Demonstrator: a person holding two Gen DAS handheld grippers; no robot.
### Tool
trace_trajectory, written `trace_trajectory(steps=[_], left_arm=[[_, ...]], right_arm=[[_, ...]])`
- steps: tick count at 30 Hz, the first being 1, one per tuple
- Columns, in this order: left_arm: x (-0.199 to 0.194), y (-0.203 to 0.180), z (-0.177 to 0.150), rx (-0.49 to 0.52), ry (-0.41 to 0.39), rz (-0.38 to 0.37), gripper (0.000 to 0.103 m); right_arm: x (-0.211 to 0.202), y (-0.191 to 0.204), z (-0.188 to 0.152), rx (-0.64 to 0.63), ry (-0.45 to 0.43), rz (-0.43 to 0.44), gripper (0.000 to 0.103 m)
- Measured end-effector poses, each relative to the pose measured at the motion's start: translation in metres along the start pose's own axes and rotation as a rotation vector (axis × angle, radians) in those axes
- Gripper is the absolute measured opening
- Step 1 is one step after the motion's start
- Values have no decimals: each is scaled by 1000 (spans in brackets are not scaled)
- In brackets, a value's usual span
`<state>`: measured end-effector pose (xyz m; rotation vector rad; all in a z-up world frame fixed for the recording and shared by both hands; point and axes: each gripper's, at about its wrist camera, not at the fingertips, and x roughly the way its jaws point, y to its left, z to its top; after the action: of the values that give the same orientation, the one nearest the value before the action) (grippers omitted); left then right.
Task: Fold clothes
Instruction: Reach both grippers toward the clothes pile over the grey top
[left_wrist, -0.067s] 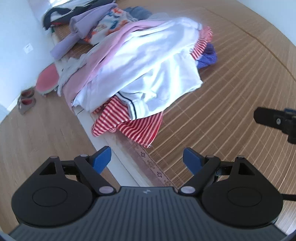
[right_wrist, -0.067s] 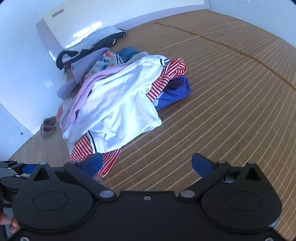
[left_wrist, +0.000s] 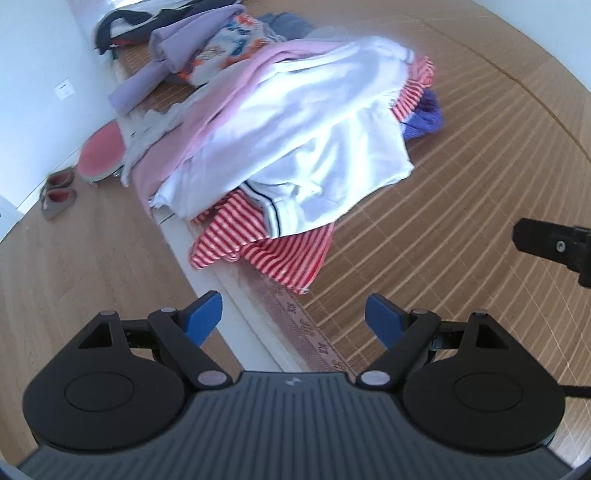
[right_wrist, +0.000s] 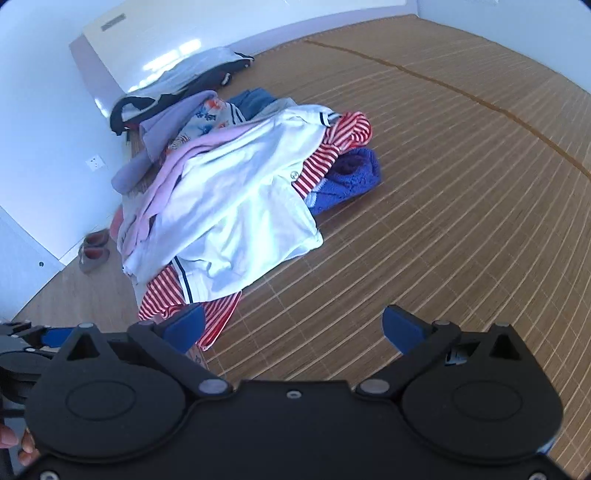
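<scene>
A heap of clothes lies on a bamboo mat (left_wrist: 461, 184) on a bed. A white garment (left_wrist: 314, 140) (right_wrist: 240, 214) lies on top. A red-and-white striped piece (left_wrist: 266, 251) (right_wrist: 162, 299) sticks out under it, a pink piece (left_wrist: 221, 110) lies along its left and a blue fleece (right_wrist: 351, 177) at its right. My left gripper (left_wrist: 293, 321) is open and empty, short of the heap over the bed's edge. My right gripper (right_wrist: 293, 328) is open and empty, short of the heap over the mat.
Lilac (left_wrist: 177, 48) and patterned clothes and a dark garment (right_wrist: 184, 92) lie at the far end by the headboard (right_wrist: 110, 37). Slippers (left_wrist: 55, 192) and a red round object (left_wrist: 101, 151) are on the wooden floor at left. The right gripper's tip (left_wrist: 554, 243) shows at right.
Both views have shifted slightly and blurred; the heap sits a little nearer. The clothes have not moved and both grippers stay open.
</scene>
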<state>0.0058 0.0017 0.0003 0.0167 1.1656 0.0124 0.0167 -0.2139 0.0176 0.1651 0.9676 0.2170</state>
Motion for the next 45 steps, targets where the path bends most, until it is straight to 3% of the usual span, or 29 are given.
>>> trace_trajectory(steps=[9,13,22,26,30,37,45], left_arm=[[7,5,17,-10,9,-18,88],[10,8,25,-14,13,-27,88],[44,44,55,-72,-8,-92,88],[71,60,88,-66,-18,-135,88],[93,67,137,27,-17,-168,88],[109,106,216,138,-66,-257,88],[139,80,283,274,-85,-329,87]], right_arm=[[17,-6,2,58,26,53,102],[19,-12,11,161,38,68,102],[53,-20,23,232,75,112,102],[76,-12,35,241,103,109,102],[101,-5,47,262,129,106,102],[132,5,79,484,18,163,102],[151,7,123,515,-2,156,102]])
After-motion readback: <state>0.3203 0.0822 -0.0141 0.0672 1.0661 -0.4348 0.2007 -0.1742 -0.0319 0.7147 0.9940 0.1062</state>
